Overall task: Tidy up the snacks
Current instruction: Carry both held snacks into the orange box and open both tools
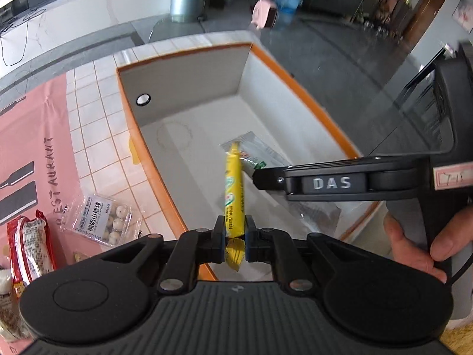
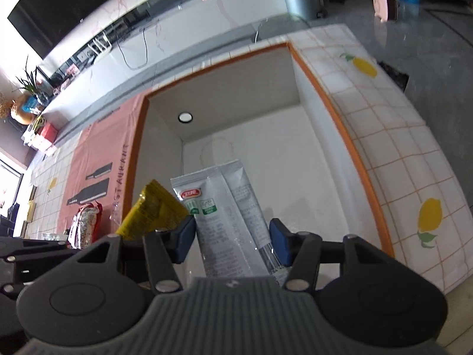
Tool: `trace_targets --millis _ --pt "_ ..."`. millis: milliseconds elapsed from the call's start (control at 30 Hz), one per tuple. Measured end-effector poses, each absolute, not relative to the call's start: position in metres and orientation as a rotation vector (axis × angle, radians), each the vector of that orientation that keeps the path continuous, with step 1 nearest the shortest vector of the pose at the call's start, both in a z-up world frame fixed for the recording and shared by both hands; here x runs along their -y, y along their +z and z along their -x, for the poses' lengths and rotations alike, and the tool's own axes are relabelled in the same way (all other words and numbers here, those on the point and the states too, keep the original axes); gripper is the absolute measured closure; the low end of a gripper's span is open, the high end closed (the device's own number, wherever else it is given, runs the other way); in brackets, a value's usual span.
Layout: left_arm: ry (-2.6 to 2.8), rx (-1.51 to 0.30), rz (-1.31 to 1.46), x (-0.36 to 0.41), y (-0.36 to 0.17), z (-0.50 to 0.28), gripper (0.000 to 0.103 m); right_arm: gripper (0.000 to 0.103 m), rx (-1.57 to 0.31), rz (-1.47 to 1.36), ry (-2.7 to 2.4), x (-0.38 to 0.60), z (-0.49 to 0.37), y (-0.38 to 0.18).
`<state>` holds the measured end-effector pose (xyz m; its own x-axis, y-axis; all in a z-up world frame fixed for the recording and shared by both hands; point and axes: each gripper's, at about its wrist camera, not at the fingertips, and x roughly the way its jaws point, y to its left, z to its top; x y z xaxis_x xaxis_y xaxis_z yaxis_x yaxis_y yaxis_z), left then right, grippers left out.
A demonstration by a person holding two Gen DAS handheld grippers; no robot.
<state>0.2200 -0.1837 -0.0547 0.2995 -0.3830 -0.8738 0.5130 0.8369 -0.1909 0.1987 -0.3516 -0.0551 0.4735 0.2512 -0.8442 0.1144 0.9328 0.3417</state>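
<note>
My left gripper point(image 1: 233, 241) is shut on a long yellow snack stick point(image 1: 234, 189) and holds it upright over the orange-rimmed white box point(image 1: 207, 50). The yellow stick also shows in the right wrist view point(image 2: 153, 210). A silver-white snack packet point(image 2: 224, 216) lies on the box floor between the open fingers of my right gripper point(image 2: 233, 241); the pads stand apart from it. The same packet shows in the left wrist view point(image 1: 254, 151), under the right gripper's arm point(image 1: 334, 182). The box holds only this packet.
On the pink mat point(image 1: 32, 136) left of the box lie a clear pack of white balls point(image 1: 102, 219) and a red-white snack pack point(image 1: 29, 248), also seen in the right wrist view point(image 2: 85, 224). A lemon-print tiled cloth point(image 2: 399, 148) covers the table right of the box.
</note>
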Motion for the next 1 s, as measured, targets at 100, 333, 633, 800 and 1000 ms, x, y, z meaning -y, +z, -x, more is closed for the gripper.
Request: trace_targets --millis 100,333,633,800,1000 --pt "-0.595 -1.163 -0.164 0.189 -0.064 -0.226 0.091 0.050 -1.158 -0.354 0.084 0.348 -0.215 -0.072" --pt "-0.593 -1.260 -0.188 0.202 -0.074 -0.231 0.088 0.051 -1.297 -0.363 0.110 0.343 -0.238 -0.105" --pt "-0.588 -1.279 -0.235 0.207 -0.074 -0.229 0.072 0.054 -1.372 -0.353 0.131 0.339 -0.245 -0.120" --pt "-0.611 -1.269 -0.215 0.202 -0.066 -0.225 0.059 0.054 -1.395 -0.340 0.135 0.336 -0.250 -0.125" --pt "-0.621 -1.232 -0.213 0.193 -0.051 -0.217 0.054 0.053 -1.399 -0.339 0.122 0.332 -0.256 -0.127"
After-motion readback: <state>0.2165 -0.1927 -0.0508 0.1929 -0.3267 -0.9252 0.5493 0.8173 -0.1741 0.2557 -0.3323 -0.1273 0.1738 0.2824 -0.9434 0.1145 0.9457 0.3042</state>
